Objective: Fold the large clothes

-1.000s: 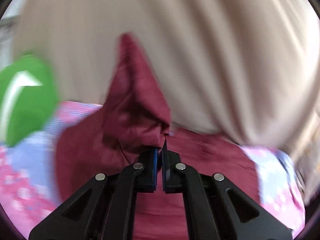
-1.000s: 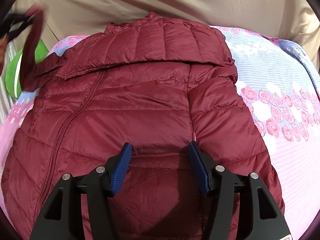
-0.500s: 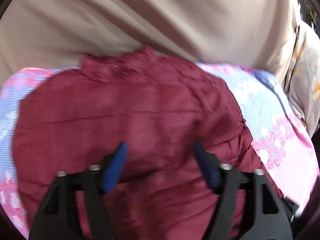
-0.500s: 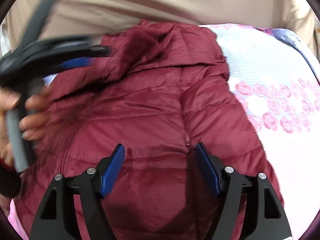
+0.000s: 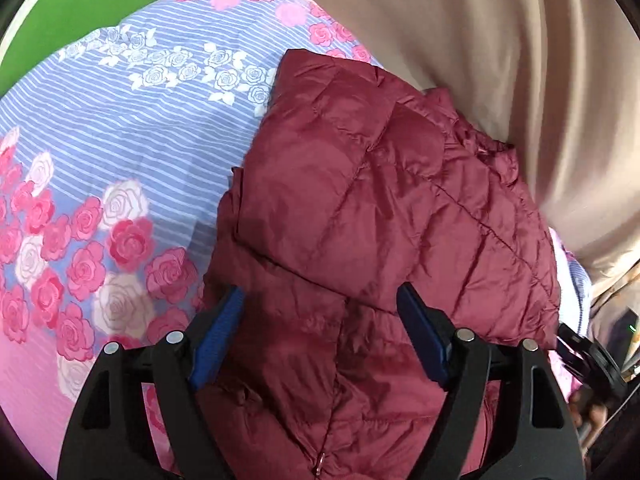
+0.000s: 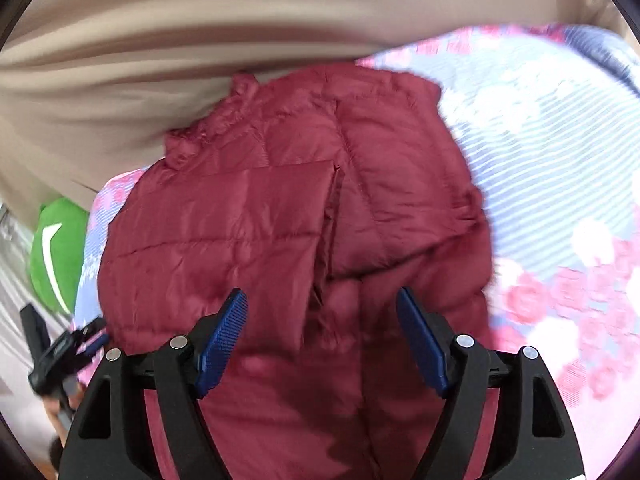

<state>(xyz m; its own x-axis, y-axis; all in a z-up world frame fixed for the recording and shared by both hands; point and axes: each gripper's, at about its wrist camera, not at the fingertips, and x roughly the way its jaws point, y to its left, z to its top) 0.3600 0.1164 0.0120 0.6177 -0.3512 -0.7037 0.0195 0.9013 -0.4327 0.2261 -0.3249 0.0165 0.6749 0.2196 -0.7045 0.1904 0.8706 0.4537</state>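
The maroon jacket (image 5: 384,216) lies partly folded on the flowered bed sheet (image 5: 120,152), against the beige curtain (image 5: 500,40). Left gripper (image 5: 320,336) and right gripper (image 6: 322,336) hover above the jacket, fingers spread, grasping nothing.

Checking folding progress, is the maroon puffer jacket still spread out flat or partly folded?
Partly folded. The jacket has quilted panels laid over its front, edges meeting near the middle. Both grippers are open, holding nothing.
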